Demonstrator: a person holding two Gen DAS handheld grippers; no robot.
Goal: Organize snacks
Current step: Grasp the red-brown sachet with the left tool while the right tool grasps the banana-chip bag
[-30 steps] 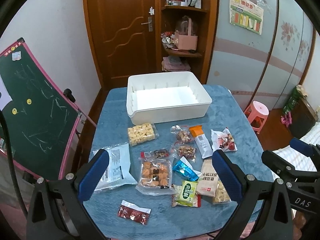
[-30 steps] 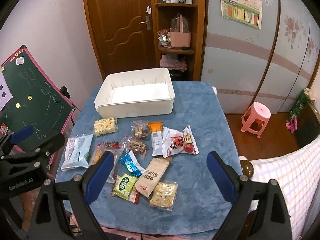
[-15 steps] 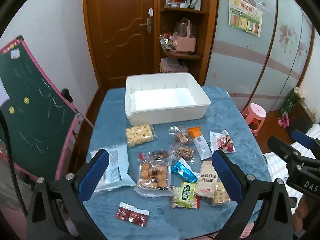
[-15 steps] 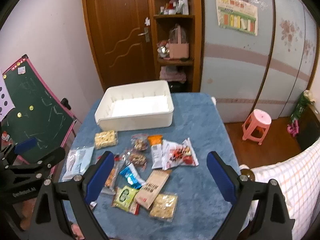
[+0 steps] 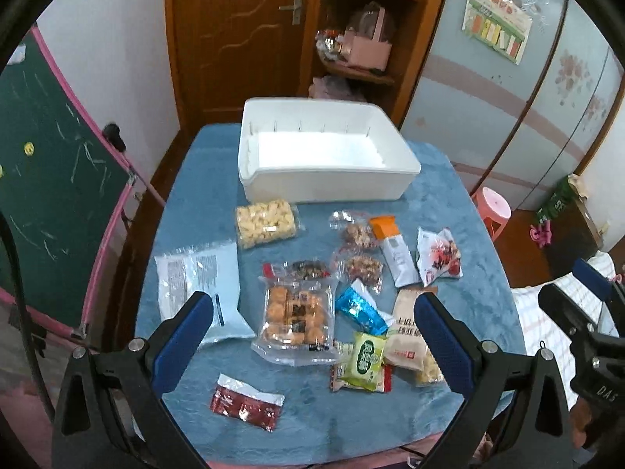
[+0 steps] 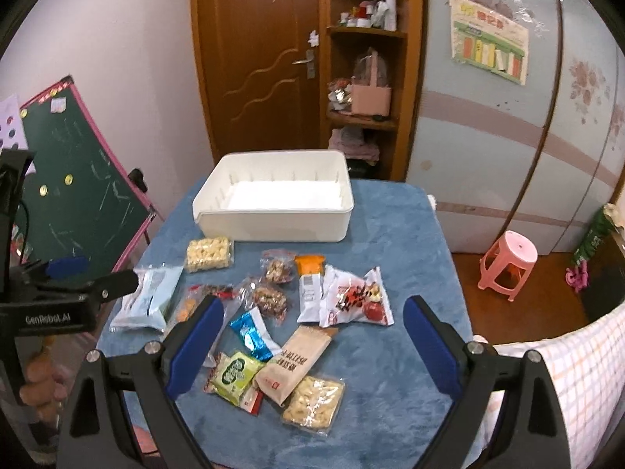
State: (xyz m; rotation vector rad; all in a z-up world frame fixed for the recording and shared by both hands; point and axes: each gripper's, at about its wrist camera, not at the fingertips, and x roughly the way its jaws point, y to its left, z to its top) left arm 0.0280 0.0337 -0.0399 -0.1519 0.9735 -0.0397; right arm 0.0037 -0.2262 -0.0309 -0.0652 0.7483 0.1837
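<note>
White bin (image 5: 328, 191) stands empty at the bench's (image 5: 449, 203) far edge, ready to receive; snack packets (image 5: 297, 312) lie scattered across the middle and near edge; left gripper (image 5: 312, 336) and right gripper (image 6: 312, 340) hover above them, jaws spread wide, grasping nothing.

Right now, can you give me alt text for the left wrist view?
An empty white plastic bin sits at the far end of a blue cloth-covered table, with about a dozen snack packets scattered in front of it. The open left gripper hovers above the nearest packets, holding nothing.
</note>
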